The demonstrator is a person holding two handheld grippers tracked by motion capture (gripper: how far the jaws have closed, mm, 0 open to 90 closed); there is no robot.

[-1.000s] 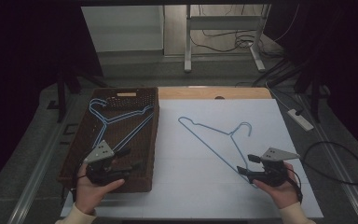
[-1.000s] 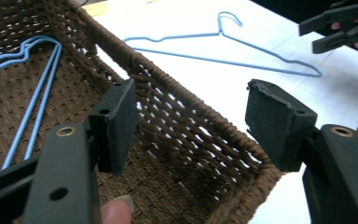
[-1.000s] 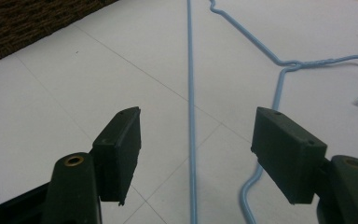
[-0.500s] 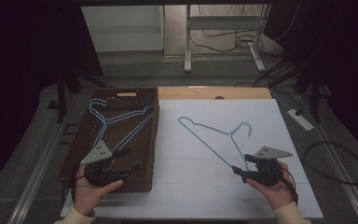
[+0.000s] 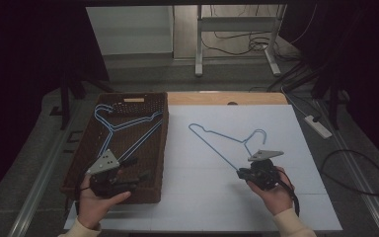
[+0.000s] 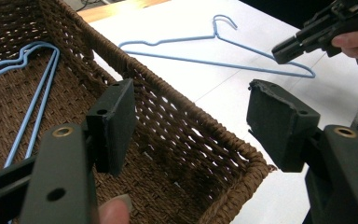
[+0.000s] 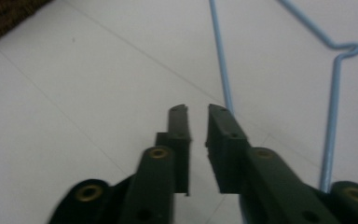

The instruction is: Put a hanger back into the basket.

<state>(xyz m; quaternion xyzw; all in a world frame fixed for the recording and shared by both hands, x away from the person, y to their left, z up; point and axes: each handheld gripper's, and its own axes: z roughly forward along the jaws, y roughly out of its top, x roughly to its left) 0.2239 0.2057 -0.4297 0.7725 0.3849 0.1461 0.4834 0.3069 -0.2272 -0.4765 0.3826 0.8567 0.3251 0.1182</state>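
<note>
The table (image 5: 212, 197), covered in white, is being shown from the high view with a brown wicker basket (image 5: 160, 143) standing on its left part. Two blue wire hangers (image 5: 123, 128) are lying inside the basket; a third blue wire hanger (image 5: 227, 140) is lying flat on the white surface, well apart from the basket.

The right gripper (image 5: 241, 173) is being drawn back toward the near edge compared with a second ago, and its jaws are now being held nearly together with a narrow gap, clamped on nothing; the hanger's lower bar (image 7: 220, 60) is passing just beside the jaw tips. The hanger is therefore judged to be released on the table, or not yet grasped.

The left gripper (image 5: 133, 168) is being held over the basket's near corner, lower than before, jaws wide apart and empty.
</note>
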